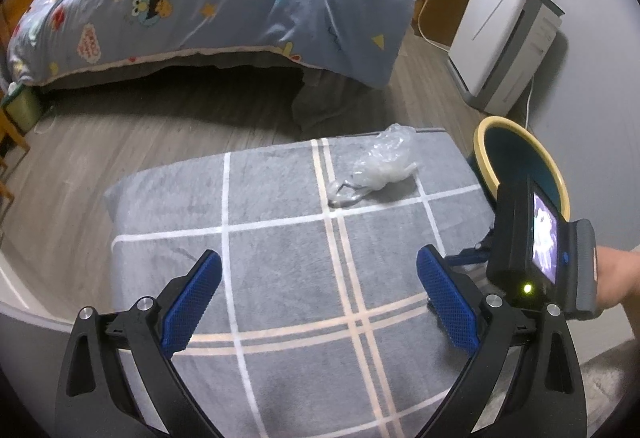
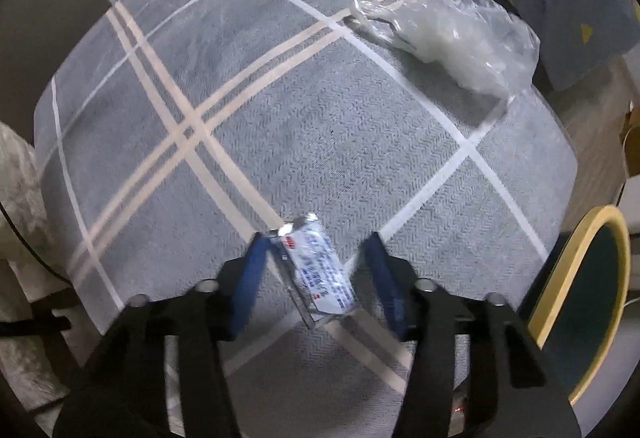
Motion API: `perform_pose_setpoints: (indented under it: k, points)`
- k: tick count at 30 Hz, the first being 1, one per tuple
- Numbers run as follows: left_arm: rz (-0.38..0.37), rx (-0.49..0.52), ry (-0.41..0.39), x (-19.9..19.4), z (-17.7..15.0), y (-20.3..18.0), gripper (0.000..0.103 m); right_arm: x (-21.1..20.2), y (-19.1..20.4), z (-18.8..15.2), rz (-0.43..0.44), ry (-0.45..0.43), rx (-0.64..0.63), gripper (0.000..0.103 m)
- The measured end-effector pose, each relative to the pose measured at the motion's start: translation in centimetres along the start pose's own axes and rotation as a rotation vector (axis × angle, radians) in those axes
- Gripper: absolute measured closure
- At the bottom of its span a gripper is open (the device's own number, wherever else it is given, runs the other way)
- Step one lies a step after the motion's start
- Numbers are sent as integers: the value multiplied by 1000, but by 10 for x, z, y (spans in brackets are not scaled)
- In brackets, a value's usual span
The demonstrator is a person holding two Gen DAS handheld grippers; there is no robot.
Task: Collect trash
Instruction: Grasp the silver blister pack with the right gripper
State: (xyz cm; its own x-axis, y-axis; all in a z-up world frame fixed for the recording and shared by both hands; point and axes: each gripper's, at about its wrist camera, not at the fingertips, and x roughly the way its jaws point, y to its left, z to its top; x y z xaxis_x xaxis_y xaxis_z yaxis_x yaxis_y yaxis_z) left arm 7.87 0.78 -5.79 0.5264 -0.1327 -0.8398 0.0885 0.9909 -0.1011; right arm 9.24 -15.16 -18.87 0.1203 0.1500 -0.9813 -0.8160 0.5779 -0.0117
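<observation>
Right wrist view: right gripper (image 2: 316,270) sits low over the grey checked mat (image 2: 224,86), jaws spread on either side of a small white packet (image 2: 320,270) with blue print. The packet lies slanted between the blue pads (image 2: 250,286); the frame is motion-blurred, so I cannot tell whether either pad touches it yet, or whether it is flat on the mat or lifted at one end. Judgement: step in hand is the grasp of this packet. To do it well, square the pads to the packet's long edges, get low enough to catch the thin body, then close slowly so it does not skid out or fold.

The crumpled clear plastic bag (image 2: 460,38) lies at the mat's far corner, well apart from the packet. The bin with the yellow rim (image 2: 568,278) stands just beside the mat on the right, the likely drop point.

Left wrist view: left gripper (image 1: 320,298) hovers over the mat, jaws wide apart and empty, bag (image 1: 380,166) ahead of it. Keep it out of the right gripper's path to the bin (image 1: 520,158).
</observation>
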Motion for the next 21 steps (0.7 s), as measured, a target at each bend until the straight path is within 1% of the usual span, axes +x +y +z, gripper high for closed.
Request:
perform_pose_setpoints:
  k: [1,3,6,9,10,12,14,15,18,21]
  points:
    - [0,1,1,0,0,0,6,0,-1,1,0,0,7,60]
    - [-1,1,3,0,0,-1,6,-4,-6,1,34,-6,46,60]
    - [-6,3,4,1,1,-1,6,-10,-11,-1,46,-28,65,54]
    - [-7,13,5,1,1,-4,6,-7,-9,-6,39,-6,50,54]
    - [-7,15,6,2,0,-4,6,-3,-9,-7,33,10,36,54]
    - [-5,18,9,3,0,-5,6,-2,-1,-13,7,10,-16,54]
    - [-2,17,11,3,0,-5,6,-2,0,-11,3,13,-14,60]
    - [0,16,12,4,0,-4,6,-3,1,-12,0,11,-9,71]
    - [1,16,14,5,0,-5,6,-8,-10,-10,4,6,31,71]
    - [8,24,16,6,0,-6,6,-17,-22,-8,8,-18,70,71]
